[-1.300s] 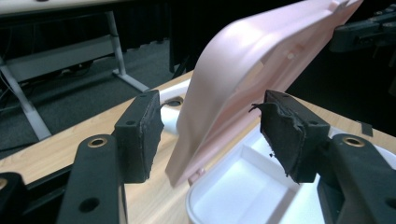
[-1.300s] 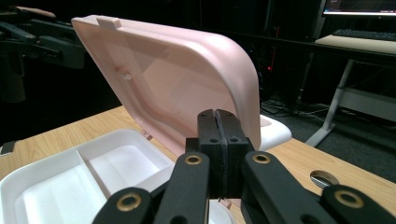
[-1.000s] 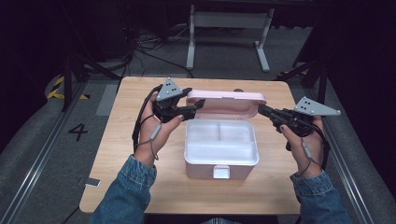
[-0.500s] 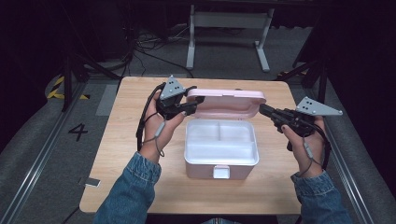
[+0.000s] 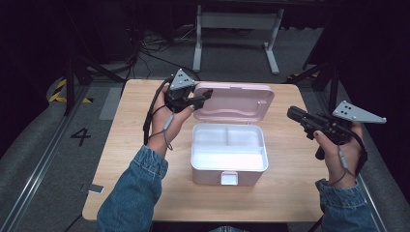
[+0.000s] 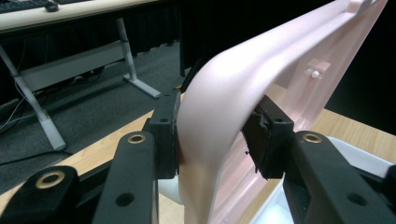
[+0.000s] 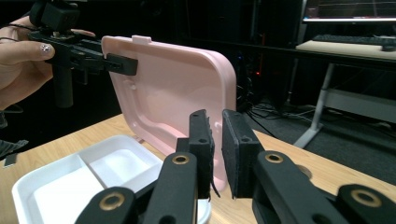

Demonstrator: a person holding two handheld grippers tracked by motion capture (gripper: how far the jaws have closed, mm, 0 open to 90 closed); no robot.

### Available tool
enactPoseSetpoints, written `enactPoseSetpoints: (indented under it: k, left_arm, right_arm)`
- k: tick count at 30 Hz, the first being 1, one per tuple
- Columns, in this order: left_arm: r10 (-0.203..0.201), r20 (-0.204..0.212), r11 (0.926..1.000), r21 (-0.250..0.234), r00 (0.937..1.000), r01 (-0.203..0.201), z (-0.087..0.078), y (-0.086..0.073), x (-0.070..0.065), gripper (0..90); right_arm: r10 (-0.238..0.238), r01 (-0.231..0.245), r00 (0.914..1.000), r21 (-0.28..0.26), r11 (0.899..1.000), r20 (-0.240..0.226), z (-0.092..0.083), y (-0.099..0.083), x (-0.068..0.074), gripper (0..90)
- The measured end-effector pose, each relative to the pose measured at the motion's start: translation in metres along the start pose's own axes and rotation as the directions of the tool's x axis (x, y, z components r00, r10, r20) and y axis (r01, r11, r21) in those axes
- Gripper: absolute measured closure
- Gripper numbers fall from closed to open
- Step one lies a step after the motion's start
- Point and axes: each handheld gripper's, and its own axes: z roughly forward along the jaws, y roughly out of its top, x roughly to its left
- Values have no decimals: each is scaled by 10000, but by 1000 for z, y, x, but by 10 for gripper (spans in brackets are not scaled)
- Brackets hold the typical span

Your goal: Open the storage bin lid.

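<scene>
High view, white box (image 5: 229, 155) bare inside, left tool (image 5: 202, 98) clamping pink lid (image 5: 239, 101), right tool (image 5: 293, 114) slightly apart

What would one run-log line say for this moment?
left gripper: shut on pink lid, corner | right gripper: jaws slightly apart, holding nothing, off the lid | white box: open, compartments bare

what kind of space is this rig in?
Likely a lab or recording studio, not a home: a lone wooden table on grey carpet, floor rails with a painted number 4, loose cables, and black curtains around.
</scene>
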Motion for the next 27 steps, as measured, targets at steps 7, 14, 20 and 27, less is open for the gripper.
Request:
enactPoseSetpoints:
  k: [7,14,20,27]
  left_arm:
    - [-358,5,9993,145,9994,358,12,3,11,591]
    - [-639,-93,9975,304,9979,642,26,3,23,572]
    - [-1251,-19,9915,371,9921,1251,40,2,34,556]
    - [-1424,-206,9884,503,9896,1433,53,-1,41,513]
  right_arm:
    - [160,-160,9996,-11,9999,226,-6,-2,-8,829]
    - [201,-204,9995,114,9997,238,-7,-4,-12,822]
    - [279,-284,9992,172,9994,270,-6,-7,-16,817]
    - [283,-292,9993,380,9988,244,-3,-9,-17,810]
